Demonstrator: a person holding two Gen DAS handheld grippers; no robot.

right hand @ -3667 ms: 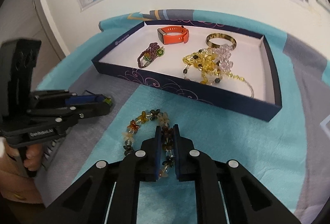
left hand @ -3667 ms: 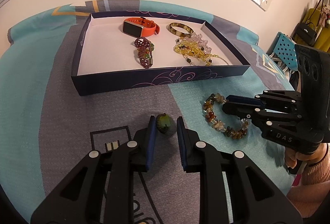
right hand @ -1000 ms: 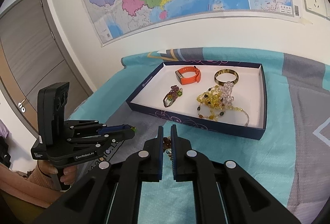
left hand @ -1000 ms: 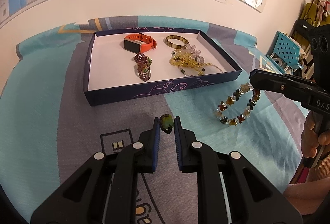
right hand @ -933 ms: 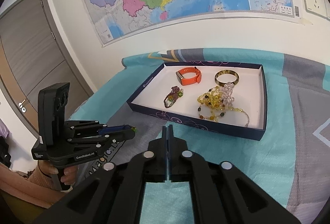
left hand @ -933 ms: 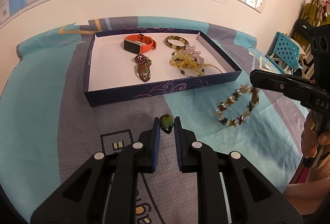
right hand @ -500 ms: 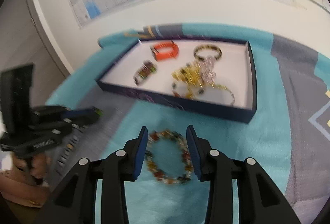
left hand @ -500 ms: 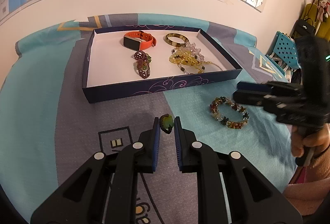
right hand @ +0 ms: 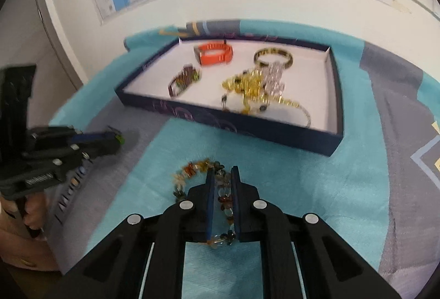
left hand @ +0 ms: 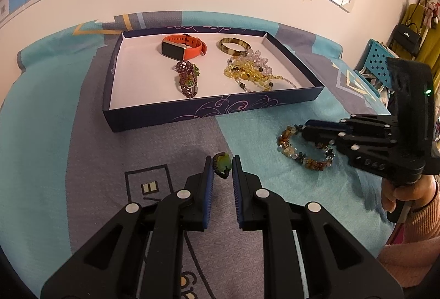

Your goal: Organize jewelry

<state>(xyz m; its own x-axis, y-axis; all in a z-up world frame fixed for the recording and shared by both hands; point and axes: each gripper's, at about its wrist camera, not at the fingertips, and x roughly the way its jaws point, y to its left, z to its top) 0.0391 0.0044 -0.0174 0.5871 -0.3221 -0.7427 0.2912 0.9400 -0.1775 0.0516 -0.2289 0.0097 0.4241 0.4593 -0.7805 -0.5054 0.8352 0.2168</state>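
A dark blue tray [left hand: 165,118] with a white floor stands on the cloth and holds an orange watch [left hand: 183,47], a brown bangle [left hand: 235,46], a purple beaded piece [left hand: 187,79] and yellow and clear bead strands [left hand: 250,73]. My left gripper [left hand: 222,167] is shut on a small green ring [left hand: 222,163] above the grey cloth. My right gripper [right hand: 221,175] has come down around one side of a multicoloured stone bracelet [right hand: 192,172] that lies on the teal cloth in front of the tray [right hand: 275,131]. Its jaws stand narrowly apart. The bracelet also shows in the left wrist view [left hand: 302,145].
The tray stands near a white wall with a map. A blue perforated chair [left hand: 376,62] and hanging bags stand at the far right. The cloth has grey and teal patches with printed marks [left hand: 148,186].
The bracelet slipped out of my right gripper and fell to the cloth. The right gripper opened, came down over it and has narrowed around it. The left gripper still holds the ring.
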